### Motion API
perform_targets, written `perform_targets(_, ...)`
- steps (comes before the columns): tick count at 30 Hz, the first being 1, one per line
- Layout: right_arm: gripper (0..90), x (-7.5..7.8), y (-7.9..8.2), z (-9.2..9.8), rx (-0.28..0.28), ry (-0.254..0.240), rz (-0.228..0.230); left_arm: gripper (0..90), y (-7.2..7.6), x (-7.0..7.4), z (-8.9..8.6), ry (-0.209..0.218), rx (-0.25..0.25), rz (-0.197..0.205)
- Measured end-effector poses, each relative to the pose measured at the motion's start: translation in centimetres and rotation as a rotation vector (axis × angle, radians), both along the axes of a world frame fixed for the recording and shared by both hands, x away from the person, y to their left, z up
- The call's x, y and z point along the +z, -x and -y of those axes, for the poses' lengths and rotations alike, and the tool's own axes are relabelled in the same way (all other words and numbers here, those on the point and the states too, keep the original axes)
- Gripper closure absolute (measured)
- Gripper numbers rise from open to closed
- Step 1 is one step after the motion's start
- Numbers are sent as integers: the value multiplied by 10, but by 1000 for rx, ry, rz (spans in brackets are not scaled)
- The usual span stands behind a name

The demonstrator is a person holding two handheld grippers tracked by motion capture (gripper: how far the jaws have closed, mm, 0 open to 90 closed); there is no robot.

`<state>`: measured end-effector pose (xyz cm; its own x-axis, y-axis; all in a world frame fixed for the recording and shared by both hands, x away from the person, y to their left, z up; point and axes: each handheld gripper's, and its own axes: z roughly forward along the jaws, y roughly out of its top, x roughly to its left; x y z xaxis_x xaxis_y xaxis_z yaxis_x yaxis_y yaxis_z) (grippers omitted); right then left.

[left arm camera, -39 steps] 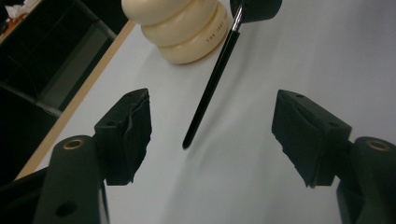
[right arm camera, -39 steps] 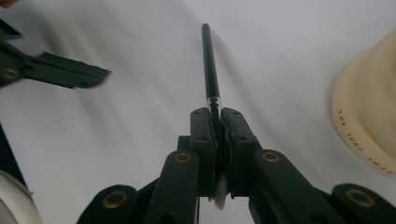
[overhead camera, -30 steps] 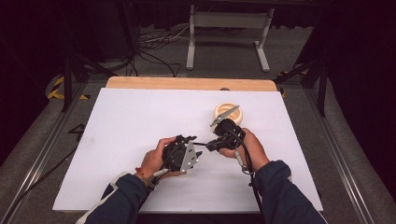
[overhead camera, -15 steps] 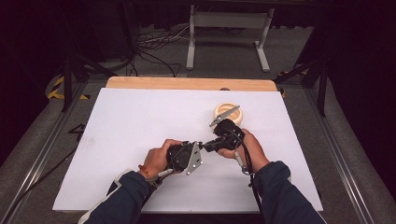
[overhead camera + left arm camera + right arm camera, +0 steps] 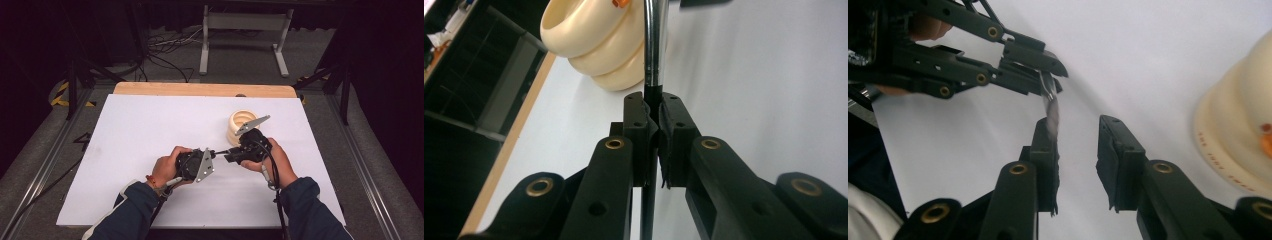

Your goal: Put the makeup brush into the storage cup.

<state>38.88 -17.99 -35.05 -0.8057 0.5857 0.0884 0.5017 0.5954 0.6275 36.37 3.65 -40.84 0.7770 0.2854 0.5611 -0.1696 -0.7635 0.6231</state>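
Observation:
A thin shiny metal utensil (image 5: 654,45) runs between my two grippers just above the white table top (image 5: 150,130). My left gripper (image 5: 653,112) is shut on its stem, seen too from the high view (image 5: 216,154) and in the right gripper view (image 5: 1050,75). My right gripper (image 5: 1078,135) has just been opening. Its jaws stand apart, and the utensil's end (image 5: 1051,112) lies against one pad only. Both grippers meet tip to tip at the table's middle, the right gripper (image 5: 227,156) beside a cream ribbed bowl (image 5: 241,125).
The cream bowl (image 5: 589,40) holds something orange and stands close behind the right gripper. A wooden strip (image 5: 200,89) edges the table's far side. A metal stand (image 5: 245,30) and cables lie on the floor beyond.
The left gripper has come in toward the right one and shut on the utensil. The right gripper's jaws have parted from it. Neither hand has shifted much otherwise.

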Motion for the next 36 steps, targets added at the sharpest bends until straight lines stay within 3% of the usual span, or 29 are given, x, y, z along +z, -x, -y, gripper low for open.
perform_targets(8, 576, 5, 23, 18, -27, -12, 183, 836, -12, 5, -16, 103, 28, -92)
perform_targets(13, 494, 1, 34, 26, -21, -19, 260, 836, -17, 10, -23, 185, 50, -131)
perform_targets(22, 348, -21, 54, 53, -51, -44, 352, 836, -24, 21, -34, 292, 54, -178)
perform_targets(27, 295, -33, 63, 67, -30, -65, 385, 836, -29, 26, -39, 359, 53, -200)
perform_targets(36, 146, -55, 79, 91, -52, -64, 452, 836, -35, 36, -43, 446, 57, -210)
